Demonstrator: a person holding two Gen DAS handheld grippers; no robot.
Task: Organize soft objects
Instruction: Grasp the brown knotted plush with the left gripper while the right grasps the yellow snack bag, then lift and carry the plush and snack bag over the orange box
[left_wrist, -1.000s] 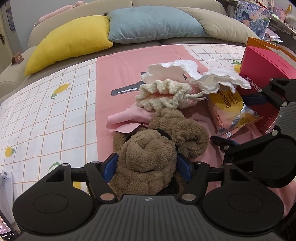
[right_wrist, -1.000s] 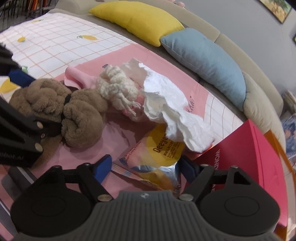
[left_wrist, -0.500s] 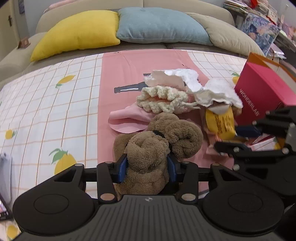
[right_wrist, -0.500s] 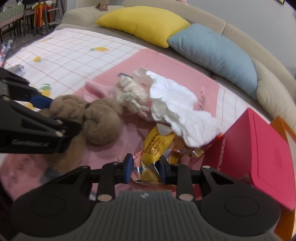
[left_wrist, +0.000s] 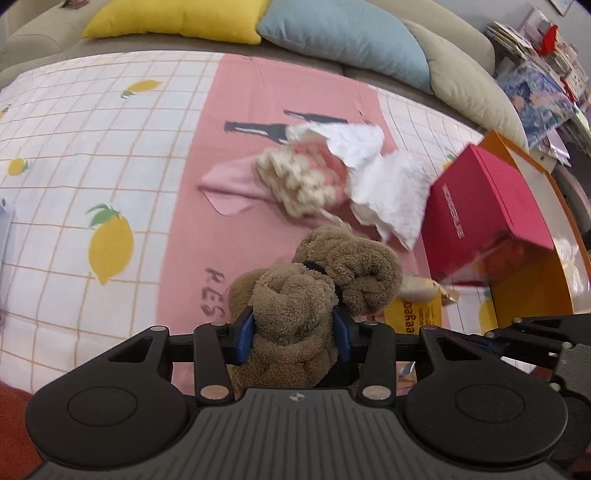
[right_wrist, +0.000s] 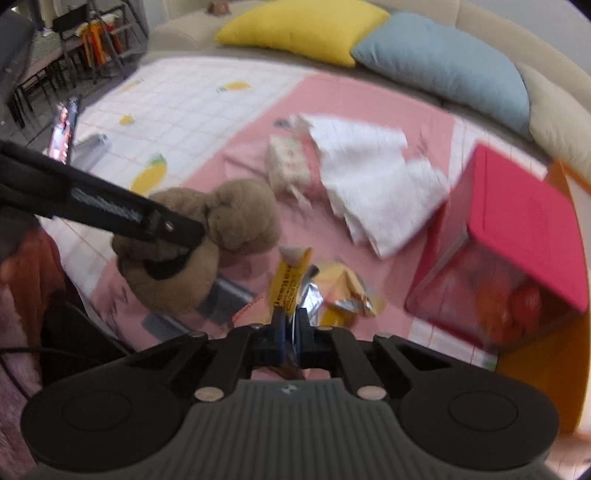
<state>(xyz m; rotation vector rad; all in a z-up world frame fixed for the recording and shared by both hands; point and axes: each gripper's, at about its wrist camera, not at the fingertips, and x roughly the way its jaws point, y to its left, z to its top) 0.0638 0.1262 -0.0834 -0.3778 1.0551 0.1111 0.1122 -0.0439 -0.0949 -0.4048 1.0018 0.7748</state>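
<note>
Pink bedspread (left_wrist: 236, 229) blurred, snack packet (right_wrist: 295, 284) half-hidden — right claw (right_wrist: 291, 339) clamps it.

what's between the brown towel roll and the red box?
In the right wrist view, the yellow snack bag, pinched by the right gripper, sits between brown towel roll and red box.
</note>
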